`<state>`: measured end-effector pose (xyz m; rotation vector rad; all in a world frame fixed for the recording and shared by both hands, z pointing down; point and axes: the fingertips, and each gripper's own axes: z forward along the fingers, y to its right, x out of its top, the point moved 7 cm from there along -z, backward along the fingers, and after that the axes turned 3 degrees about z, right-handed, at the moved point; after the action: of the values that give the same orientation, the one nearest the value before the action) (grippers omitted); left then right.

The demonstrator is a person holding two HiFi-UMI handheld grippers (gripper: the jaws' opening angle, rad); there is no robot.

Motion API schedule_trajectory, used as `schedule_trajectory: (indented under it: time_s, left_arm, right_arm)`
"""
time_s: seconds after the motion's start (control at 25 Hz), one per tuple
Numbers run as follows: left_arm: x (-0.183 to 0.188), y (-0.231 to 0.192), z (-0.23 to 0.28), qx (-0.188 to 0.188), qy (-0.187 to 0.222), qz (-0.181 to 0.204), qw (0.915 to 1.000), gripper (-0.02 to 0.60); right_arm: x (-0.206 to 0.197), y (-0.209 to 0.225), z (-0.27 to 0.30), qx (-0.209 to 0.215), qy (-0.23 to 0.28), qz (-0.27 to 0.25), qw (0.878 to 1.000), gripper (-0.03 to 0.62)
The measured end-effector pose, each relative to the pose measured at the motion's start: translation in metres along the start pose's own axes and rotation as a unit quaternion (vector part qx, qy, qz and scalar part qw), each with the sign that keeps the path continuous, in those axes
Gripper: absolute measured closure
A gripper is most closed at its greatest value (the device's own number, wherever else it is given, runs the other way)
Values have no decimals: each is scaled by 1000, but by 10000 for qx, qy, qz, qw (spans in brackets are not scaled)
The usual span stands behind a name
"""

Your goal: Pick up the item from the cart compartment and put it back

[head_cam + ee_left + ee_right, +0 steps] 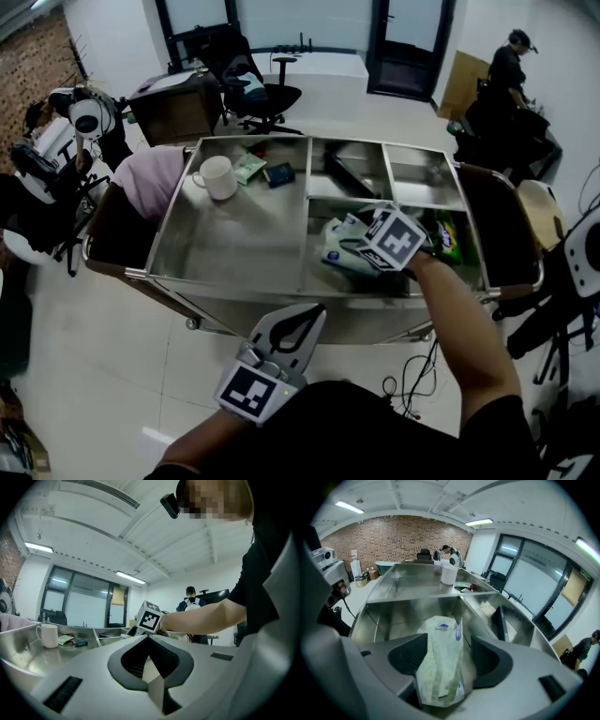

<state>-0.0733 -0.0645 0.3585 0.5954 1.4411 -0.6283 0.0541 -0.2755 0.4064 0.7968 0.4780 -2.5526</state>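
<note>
Steel cart ahead. Left gripper idles off its near edge, jaws together, empty. Right gripper is the closer one, angled down into the near-right compartment, jaws full-wide straddling the packet, not pinching. Packet's long axis runs along the jaws. It's pale green-white crinkly plastic.

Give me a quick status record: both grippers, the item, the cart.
left gripper: jaws together, empty, outside the cart
right gripper: angled down into a near compartment, jaws wide apart
item: pale plastic packet between the right jaws, gap on one side, not clamped
cart: steel, divided into compartments
other contents: white mug in the large left bay
</note>
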Motion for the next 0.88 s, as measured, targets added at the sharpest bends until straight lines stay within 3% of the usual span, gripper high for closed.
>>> schedule_trajectory:
  time_s: [0.4,0.48,0.56,0.88]
  left_arm:
    - [-1,-3,-6,32,-18,-32,10000,581]
    - [-1,-2,-7,25,9,-5,10000,581]
    - [0,-1,-7,26,6,13,10000,581]
    - [1,-1,-11,33,39,65,10000,581]
  right_arm:
    - [4,-6,22,214,-365,-89,9991,292]
    - [3,-7,24,222,-416,-102,9988,390]
    - [2,-8,23,190,-448,-138,9987,552]
    - [0,-11,20,202,-473,-139,9986,577]
